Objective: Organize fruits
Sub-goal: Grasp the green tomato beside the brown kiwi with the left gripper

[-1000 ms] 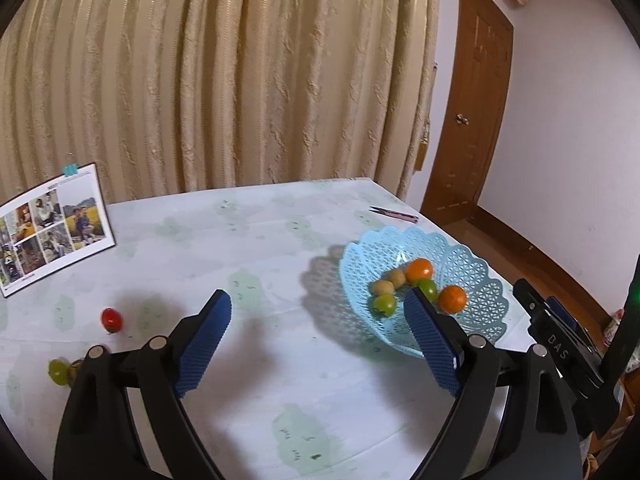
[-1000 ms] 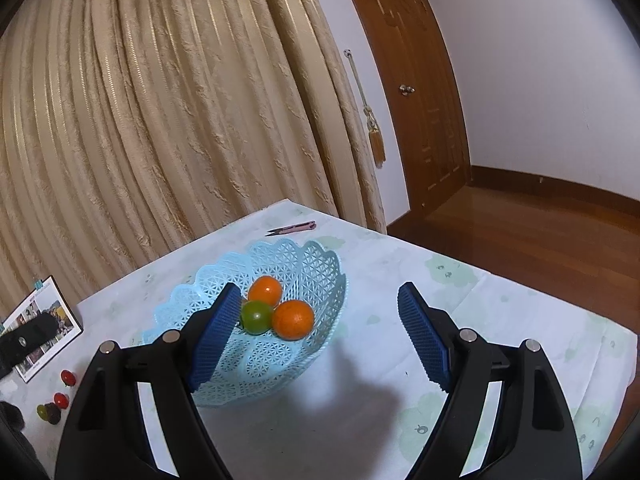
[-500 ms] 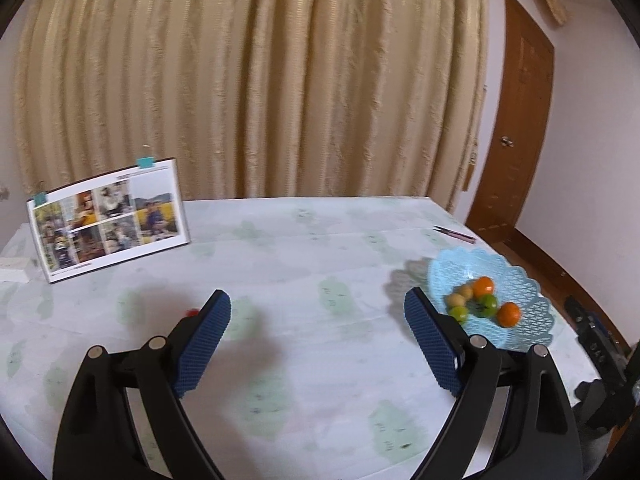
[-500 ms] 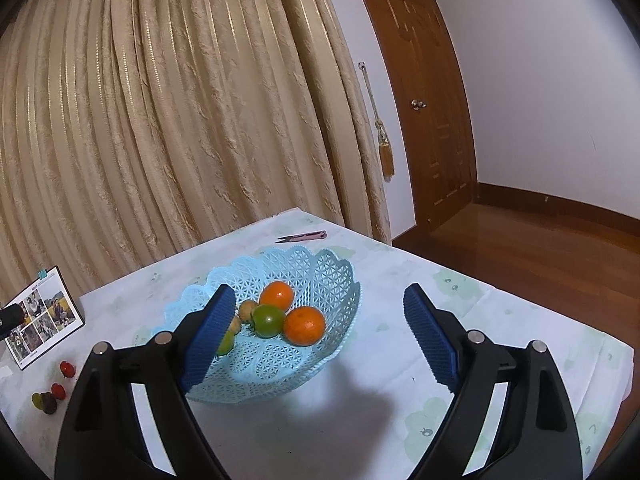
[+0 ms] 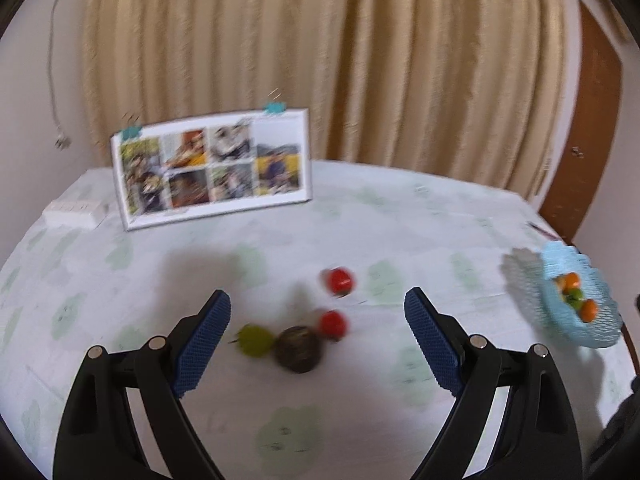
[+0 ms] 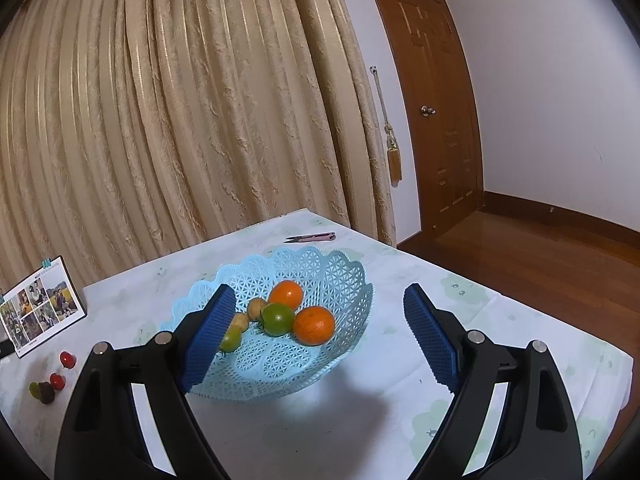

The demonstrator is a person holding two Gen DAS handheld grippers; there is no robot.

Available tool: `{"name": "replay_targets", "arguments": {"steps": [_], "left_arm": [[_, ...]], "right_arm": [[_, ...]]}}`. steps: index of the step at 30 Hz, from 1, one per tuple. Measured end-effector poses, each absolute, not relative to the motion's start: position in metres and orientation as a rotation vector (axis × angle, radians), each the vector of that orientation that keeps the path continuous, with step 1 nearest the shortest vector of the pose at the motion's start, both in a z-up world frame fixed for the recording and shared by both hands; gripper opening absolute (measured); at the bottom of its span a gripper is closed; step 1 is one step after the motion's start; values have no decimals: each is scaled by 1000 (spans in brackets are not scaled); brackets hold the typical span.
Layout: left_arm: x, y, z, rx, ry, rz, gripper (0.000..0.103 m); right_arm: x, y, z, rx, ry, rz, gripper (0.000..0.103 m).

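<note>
Left wrist view, blurred: left tool (image 5: 317, 340) spread wide with nothing between the pads, aimed down at four loose fruits on the tabletop (image 5: 400, 392). Nearest, a dark round fruit (image 5: 299, 349), touching or almost touching a yellow-green fruit (image 5: 255, 340) on one side and a near red tomato (image 5: 332, 323) on the other; too smeared to tell which. Farther off, apart from the cluster, a far red tomato (image 5: 338, 280). At the right edge, well apart, the blue basket (image 5: 588, 334) with fruit already inside. Behind, a photo board (image 5: 212, 170) propped upright.

Likely small, light, smooth-skinned and soft, so prone to rolling away or squirting out of a hard squeeze. Best taken across the widest middle, pads level on opposite sides, closing gently. Far red tomato probably the easiest first pick, being clear of neighbours; crowded ones risk being nudged.

Right wrist view, sharp: right tool (image 6: 316, 340) with jaws apart after widening a moment ago, empty, hovering at the near side of the basket. Inside, two orange fruits, a green one and several small yellowish ones. Loose fruits far off at the left edge of the tabletop. Pink snips (image 6: 312, 237) beyond the basket.
</note>
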State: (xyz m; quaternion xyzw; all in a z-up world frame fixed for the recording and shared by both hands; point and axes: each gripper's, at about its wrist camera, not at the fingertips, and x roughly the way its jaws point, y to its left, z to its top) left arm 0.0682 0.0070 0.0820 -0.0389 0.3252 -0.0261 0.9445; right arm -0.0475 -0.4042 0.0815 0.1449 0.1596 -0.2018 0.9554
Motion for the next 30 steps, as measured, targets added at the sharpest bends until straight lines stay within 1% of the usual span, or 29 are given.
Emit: {"name": "replay_targets", "arguments": {"steps": [3,6,7,10,11,13,15,20,22,24,30], "left_arm": [[72,14,68,-79,698,-35,87],[76,15,56,-60,736,-37,75],[77,15,52,-58,751,-43,73],[78,15,44,-54,771,-56,70],[79,16,42,-52,777,-58,67],[80,18,38,-51,795,-59,59],[82,21,34,-62,815,-63,54],[84,32,28,-94,838,-69,53],[85,39,28,-100,837,-56,49],[86,45,28,-96,839,-46,47],[87,60,25,-55,850,-13,47]], "right_arm": [[-47,-402,81,286,327,-410,87],[-44,-399,81,272,334,-407,87],[-44,-398,81,269,336,-406,87],[-43,-397,80,264,339,-405,87],[-42,-397,80,263,341,-405,87],[-42,-397,80,261,345,-403,87],[-40,-396,79,258,352,-400,87],[-37,-396,78,254,358,-397,87],[-35,-395,78,252,360,-396,87],[-35,-395,78,250,363,-394,87],[-35,-394,78,245,366,-394,87]]}}
